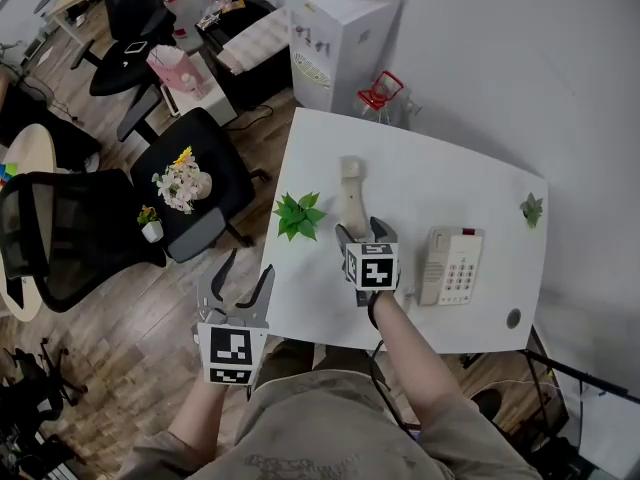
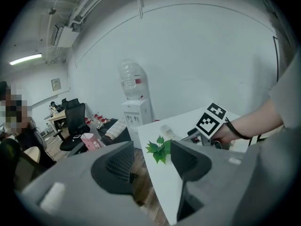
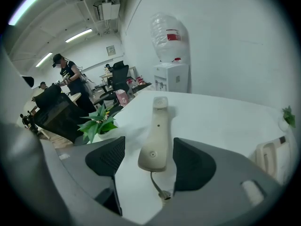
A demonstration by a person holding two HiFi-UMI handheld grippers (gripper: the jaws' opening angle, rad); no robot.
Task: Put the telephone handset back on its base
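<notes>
1. your white table (image 1: 430, 173) fills the middle of the head view. wood floor and a black chair (image 1: 70, 238) are to its left.
2. water dispenser (image 1: 340, 28) stands past the table's far left corner, against the wall.
3. your left gripper (image 1: 245, 273) hangs off the table's left edge, over the floor. in the left gripper view its (image 2: 150, 161) jaws are spread wide with nothing between them, only floor and the table edge beyond.
4. your right gripper (image 1: 362, 230) is over the table near the front middle, pointing away from you. in the right gripper view its (image 3: 148, 159) jaws are spread, one on each side of the handset's near end. there's a gap on both sides, so no grip on it.
5. phone base (image 1: 452, 265) sits flat on the table just right of your right gripper, keypad up and cradle bare. it shows at the right edge of the right gripper view (image 3: 270, 157).
6. handset (image 1: 350, 196) lies flat on the table, off the base and left of it, long axis running away from you (image 3: 156, 131).
7. green plant (image 1: 299, 215) is near the table's left edge, just left of the handset.
8. small plant (image 1: 531, 209) is at the far right edge, well apart from the rest.
9. cord (image 3: 157, 185) runs from the handset's near end back toward your right gripper.
</notes>
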